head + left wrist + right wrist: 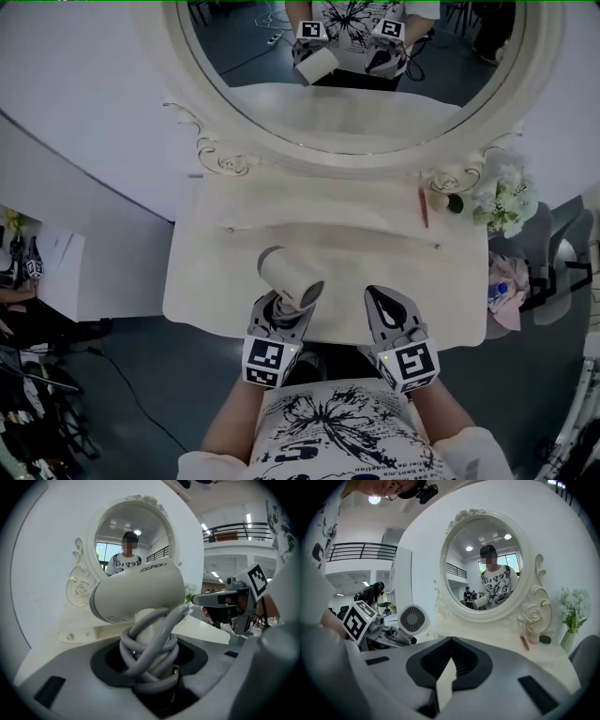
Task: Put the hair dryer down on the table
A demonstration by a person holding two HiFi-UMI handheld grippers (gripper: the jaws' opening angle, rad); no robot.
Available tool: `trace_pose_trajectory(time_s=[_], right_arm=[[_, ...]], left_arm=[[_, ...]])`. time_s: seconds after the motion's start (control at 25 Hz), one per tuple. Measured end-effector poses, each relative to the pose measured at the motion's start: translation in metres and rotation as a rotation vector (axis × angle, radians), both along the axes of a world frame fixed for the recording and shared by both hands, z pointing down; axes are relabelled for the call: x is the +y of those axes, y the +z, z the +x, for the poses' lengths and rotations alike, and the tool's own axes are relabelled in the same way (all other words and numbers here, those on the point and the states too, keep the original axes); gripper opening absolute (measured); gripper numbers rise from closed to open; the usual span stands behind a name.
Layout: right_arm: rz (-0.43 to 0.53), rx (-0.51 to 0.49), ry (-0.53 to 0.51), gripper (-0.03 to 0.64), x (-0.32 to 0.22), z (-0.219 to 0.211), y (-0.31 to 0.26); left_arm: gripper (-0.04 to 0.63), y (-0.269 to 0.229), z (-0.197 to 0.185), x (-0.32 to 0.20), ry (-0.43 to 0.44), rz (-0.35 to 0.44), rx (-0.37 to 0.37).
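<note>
A cream hair dryer (286, 274) hangs over the front part of the white dressing table (356, 253). My left gripper (281, 309) is shut on its handle, which has the grey cord (150, 641) wound around it. In the left gripper view the barrel (140, 592) lies crosswise above the jaws. From the right gripper view I see the dryer's round grille (412, 619) at the left. My right gripper (380, 302) sits beside it on the right, shut and holding nothing, its tips (451, 641) meeting over the tabletop.
A large oval mirror (366, 84) in a carved frame stands at the back of the table. At the back right are a vase of white flowers (506, 202), a red stick (423, 207) and a small dark object (455, 202). Chairs and clutter stand on the floor around the table.
</note>
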State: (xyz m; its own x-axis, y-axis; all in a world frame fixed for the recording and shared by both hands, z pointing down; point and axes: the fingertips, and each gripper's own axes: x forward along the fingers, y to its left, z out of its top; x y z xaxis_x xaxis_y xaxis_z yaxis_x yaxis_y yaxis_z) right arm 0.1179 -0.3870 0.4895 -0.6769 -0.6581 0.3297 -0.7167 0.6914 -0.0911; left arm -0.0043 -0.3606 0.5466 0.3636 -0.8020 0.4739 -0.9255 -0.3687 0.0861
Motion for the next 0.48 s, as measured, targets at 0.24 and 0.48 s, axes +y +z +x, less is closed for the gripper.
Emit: trace_pose_trajectory(time_s=[0.24, 0.48], right_arm=[[-0.065, -0.008, 0.012, 0.011, -0.018, 0.010, 0.027], [-0.098, 0.006, 0.028, 0.011, -0.026, 0.019, 0.043]], left_arm=[[0.236, 0.063, 0.004, -0.013, 0.003, -0.153, -0.035], [0.236, 0.105, 0.007, -0.024, 0.043, -0.235, -0.107]])
